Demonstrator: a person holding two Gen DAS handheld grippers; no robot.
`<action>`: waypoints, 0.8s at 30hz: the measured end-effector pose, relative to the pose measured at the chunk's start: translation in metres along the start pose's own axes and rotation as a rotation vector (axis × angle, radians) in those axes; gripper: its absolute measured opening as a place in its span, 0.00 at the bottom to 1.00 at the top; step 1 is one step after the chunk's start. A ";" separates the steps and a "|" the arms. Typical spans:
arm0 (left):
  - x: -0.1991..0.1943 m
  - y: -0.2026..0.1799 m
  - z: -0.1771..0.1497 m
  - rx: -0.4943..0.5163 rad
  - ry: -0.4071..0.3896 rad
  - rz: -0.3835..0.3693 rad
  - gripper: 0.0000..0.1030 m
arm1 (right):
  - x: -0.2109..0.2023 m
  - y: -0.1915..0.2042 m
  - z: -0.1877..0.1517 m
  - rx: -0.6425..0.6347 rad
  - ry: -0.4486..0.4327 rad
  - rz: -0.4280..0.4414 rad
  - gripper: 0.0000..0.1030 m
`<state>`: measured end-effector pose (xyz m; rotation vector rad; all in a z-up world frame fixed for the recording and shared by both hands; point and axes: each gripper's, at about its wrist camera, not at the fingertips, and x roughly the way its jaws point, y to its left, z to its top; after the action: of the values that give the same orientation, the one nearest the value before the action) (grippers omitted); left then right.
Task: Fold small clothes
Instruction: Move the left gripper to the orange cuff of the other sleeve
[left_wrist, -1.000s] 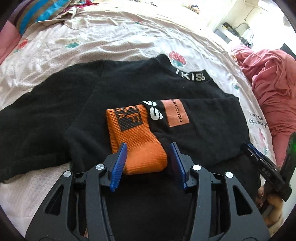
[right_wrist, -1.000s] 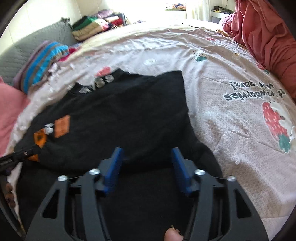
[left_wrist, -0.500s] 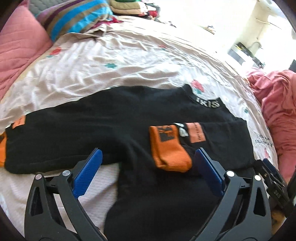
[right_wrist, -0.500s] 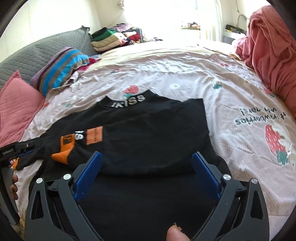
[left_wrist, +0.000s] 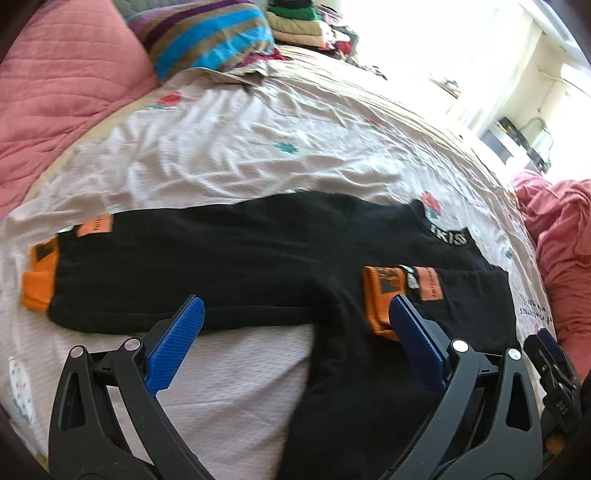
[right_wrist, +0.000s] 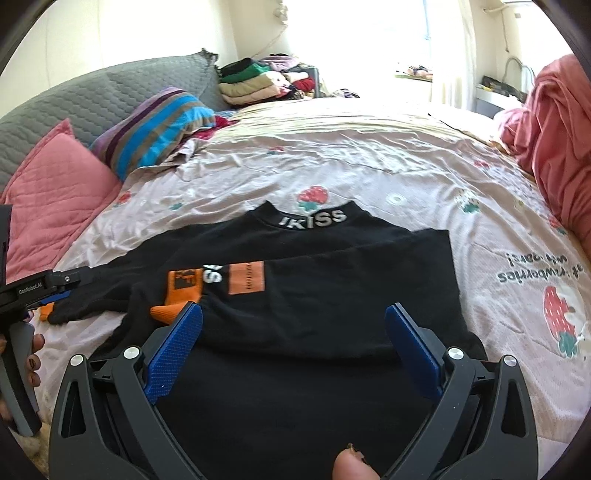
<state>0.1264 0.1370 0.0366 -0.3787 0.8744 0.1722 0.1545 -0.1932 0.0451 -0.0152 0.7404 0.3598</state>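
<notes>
A black sweater (right_wrist: 332, 295) lies flat on the bed, its collar (right_wrist: 314, 219) printed with white letters. One sleeve is folded across the body, and its orange cuff (left_wrist: 380, 295) rests near the middle. The other sleeve stretches out to the left and ends in an orange cuff (left_wrist: 37, 280). My left gripper (left_wrist: 295, 310) hovers open above the sweater's near edge and holds nothing. My right gripper (right_wrist: 293, 314) also stands open and empty over the lower body of the sweater. In the right wrist view the left gripper (right_wrist: 37, 291) shows at the left edge.
The bedsheet (right_wrist: 369, 166) has a strawberry print. A pink pillow (right_wrist: 55, 184) and a striped pillow (right_wrist: 159, 122) lie at the far left against a grey headboard (right_wrist: 110, 88). Folded clothes (right_wrist: 255, 85) are stacked behind. A pink blanket (right_wrist: 554, 129) is heaped at the right.
Both grippers spread from half open to wide open, then drew back and rose from the sweater. The left one no longer straddles the folded sleeve's orange cuff.
</notes>
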 end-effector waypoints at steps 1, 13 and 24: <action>-0.002 0.005 0.000 -0.010 -0.006 0.012 0.91 | 0.000 0.004 0.001 -0.006 -0.001 0.005 0.96; -0.029 0.069 0.000 -0.140 -0.078 0.100 0.91 | 0.001 0.061 0.016 -0.077 -0.013 0.084 0.96; -0.045 0.125 -0.004 -0.283 -0.132 0.170 0.91 | 0.010 0.124 0.024 -0.171 -0.004 0.172 0.96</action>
<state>0.0572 0.2503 0.0378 -0.5506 0.7525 0.4760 0.1372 -0.0705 0.0700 -0.1125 0.7069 0.5866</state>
